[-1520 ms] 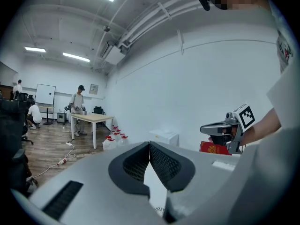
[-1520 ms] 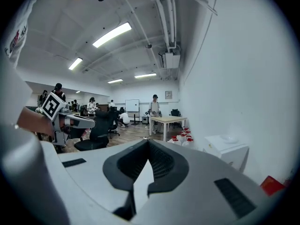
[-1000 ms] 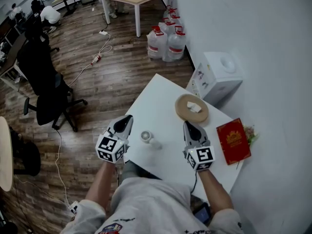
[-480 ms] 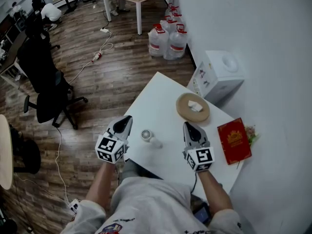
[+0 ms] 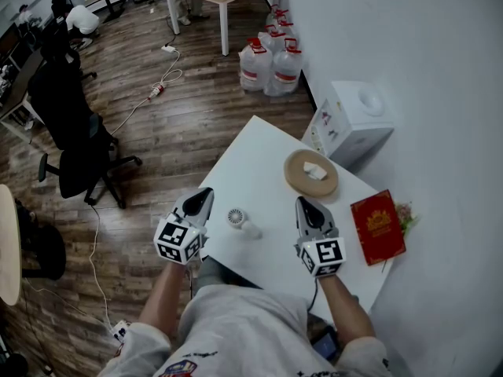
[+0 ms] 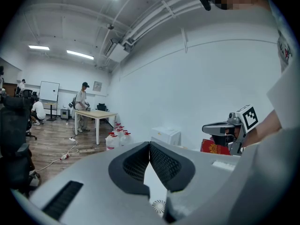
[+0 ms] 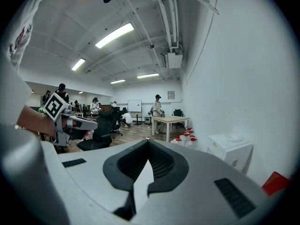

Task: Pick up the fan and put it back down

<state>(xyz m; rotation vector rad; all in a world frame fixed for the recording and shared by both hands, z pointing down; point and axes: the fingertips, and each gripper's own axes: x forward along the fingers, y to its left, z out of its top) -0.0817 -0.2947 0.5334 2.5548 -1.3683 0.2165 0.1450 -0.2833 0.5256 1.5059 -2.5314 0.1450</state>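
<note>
The small white handheld fan [image 5: 236, 219] lies on the white surface [image 5: 251, 159] near its front edge, between the two grippers and closer to the left gripper [image 5: 203, 195], touching neither. Both the left gripper and the right gripper [image 5: 304, 203] hover with their fingers pressed together on nothing. Further back sits a round tan tray [image 5: 297, 182], with a red book [image 5: 378, 225] off to its right.

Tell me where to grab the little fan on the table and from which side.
Take the fan by its slim handle, not the round grille. It appears to lie flat, handle toward the right gripper, so come in from that side, jaws opened first.
</note>
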